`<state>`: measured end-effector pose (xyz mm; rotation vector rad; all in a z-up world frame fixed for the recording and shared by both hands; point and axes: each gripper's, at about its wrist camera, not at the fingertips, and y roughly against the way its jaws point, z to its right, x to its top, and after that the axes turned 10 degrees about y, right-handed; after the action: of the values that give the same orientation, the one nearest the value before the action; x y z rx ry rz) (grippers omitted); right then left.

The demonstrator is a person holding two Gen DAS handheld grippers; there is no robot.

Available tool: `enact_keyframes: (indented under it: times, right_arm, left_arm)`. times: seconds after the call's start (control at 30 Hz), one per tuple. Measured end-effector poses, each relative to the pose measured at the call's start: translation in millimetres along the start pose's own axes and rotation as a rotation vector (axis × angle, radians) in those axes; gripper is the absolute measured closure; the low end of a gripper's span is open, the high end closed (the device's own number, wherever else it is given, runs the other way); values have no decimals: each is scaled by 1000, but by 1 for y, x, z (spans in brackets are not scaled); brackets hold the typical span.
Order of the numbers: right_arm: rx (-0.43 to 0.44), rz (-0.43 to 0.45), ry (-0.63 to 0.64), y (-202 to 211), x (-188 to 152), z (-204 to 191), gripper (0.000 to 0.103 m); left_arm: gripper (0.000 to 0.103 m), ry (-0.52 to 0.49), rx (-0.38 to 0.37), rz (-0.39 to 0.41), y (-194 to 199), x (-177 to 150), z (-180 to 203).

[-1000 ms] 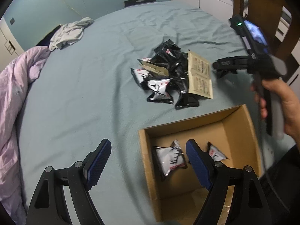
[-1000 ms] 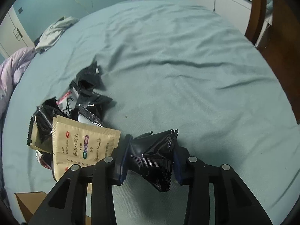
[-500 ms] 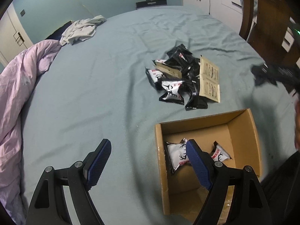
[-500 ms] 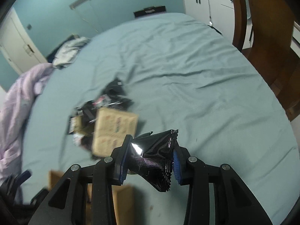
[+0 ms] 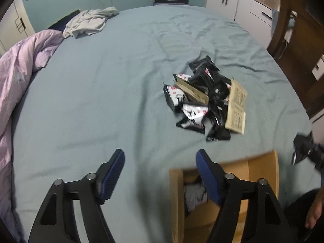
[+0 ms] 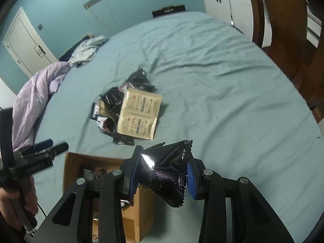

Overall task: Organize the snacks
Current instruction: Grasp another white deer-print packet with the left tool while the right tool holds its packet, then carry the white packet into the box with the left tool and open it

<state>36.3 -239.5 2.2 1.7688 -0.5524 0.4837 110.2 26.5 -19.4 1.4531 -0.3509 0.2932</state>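
Note:
My right gripper (image 6: 161, 175) is shut on a black snack packet (image 6: 168, 172) and holds it above the near right part of the open cardboard box (image 6: 129, 210). The box (image 5: 261, 168) holds white-and-black packets (image 5: 195, 196). A pile of black and tan snack packets (image 5: 204, 103) lies on the teal bed, also in the right wrist view (image 6: 129, 109). My left gripper (image 5: 160, 172) is open and empty above the bed, its right finger over the box's left side. The right gripper with its packet shows at the far right (image 5: 303, 147).
A lilac duvet (image 5: 16, 77) is bunched along the left of the bed. Grey clothes (image 5: 89, 22) lie at the far end. White cabinets (image 5: 237, 2) and wooden furniture (image 5: 299, 40) stand to the right of the bed.
My right gripper has lifted the black packet away from the pile and carried it back over the box. My left gripper has pulled back and swung a little left.

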Motion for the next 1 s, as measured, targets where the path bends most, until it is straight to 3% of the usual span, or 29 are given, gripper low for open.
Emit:
enact_keyframes:
  times: [0.17, 0.4, 0.57, 0.63, 0.7, 0.73, 1.0]
  right_arm:
    - [1, -34, -15, -20, 10, 1, 66]
    - [19, -74, -22, -39, 17, 6, 66]
    - [24, -91, -8, -49, 19, 3, 66]
    - [22, -97, -3, -52, 20, 3, 66]
    - [24, -103, -1, -55, 20, 2, 66]
    - [23, -105, -3, -56, 20, 2, 66]
    - [16, -98, -5, -55, 21, 1, 66]
  left_arm:
    - [34, 5, -8, 23, -19, 21, 4]
    - [34, -172, -56, -74, -55, 34, 44]
    - [34, -206, -60, -162, -84, 38, 59]
    - [41, -206, -64, -183, -93, 39, 61]
    - [69, -216, -60, -192, -100, 40, 63]
    - [74, -220, -68, -202, -103, 40, 64]
    - [78, -222, -25, -142, -90, 33, 60]
